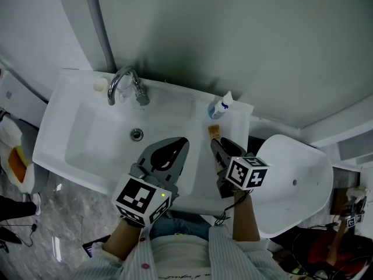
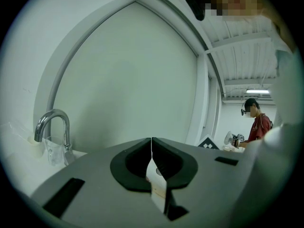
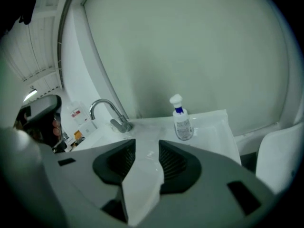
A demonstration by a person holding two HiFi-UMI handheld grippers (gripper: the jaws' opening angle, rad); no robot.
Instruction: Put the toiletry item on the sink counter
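Observation:
The toiletry item is a small clear bottle with a white cap and blue collar. It stands upright on the back right corner of the white sink counter. In the right gripper view the bottle stands beyond the jaws and a little to their right, apart from them. My right gripper hovers over the counter's right side, just in front of the bottle, and is open with nothing between its jaws. My left gripper hangs over the basin's front right, its jaws shut together on nothing.
A chrome faucet rises at the back of the basin, with a small white cup to its left and the drain below. A white toilet-like bowl stands right of the sink. Another person is far off.

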